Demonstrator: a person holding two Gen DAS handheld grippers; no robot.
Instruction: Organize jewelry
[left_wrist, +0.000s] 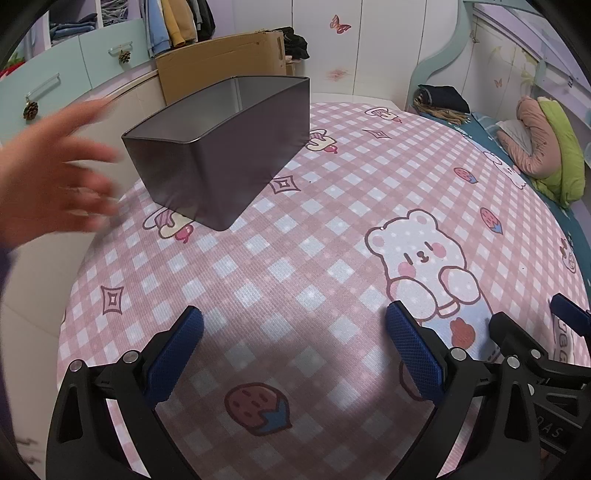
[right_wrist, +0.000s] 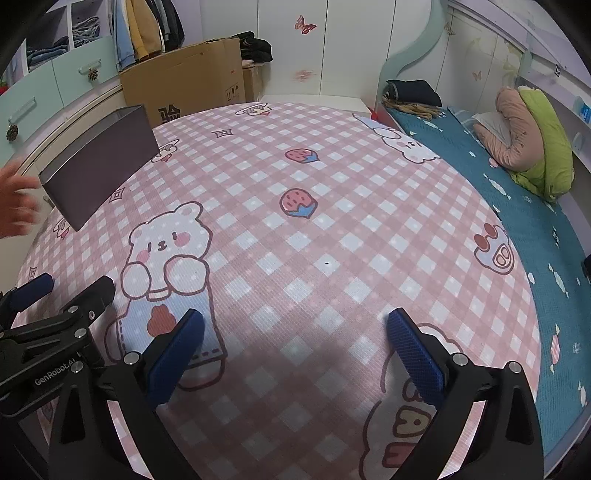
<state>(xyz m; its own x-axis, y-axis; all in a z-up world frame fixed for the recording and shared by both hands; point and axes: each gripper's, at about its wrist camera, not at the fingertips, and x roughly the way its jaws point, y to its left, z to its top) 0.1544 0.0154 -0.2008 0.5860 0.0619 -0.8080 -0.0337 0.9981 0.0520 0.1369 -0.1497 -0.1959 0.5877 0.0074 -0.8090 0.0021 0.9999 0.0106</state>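
The left claw (left_wrist: 291, 321) hangs over the pink checked cloth (left_wrist: 295, 258) on the tabletop, its blue pads (left_wrist: 177, 354) spread wide with nothing between them. The right claw (right_wrist: 295, 325) is beside it over the same cloth – also fully spread, holding nothing. A dark grey rectangular tin box (left_wrist: 221, 147) stands open-topped on the far left part of the tabletop, well apart from both claws; what shows of its inside looks bare. A blurred bare hand (left_wrist: 55, 173) hovers just left of the box, fingers splayed, not clearly touching it. No jewelry shows in either view. Behind the tabletop stands a cardboard carton (left_wrist: 221, 66); a bed (right_wrist: 517, 206) runs along the right.
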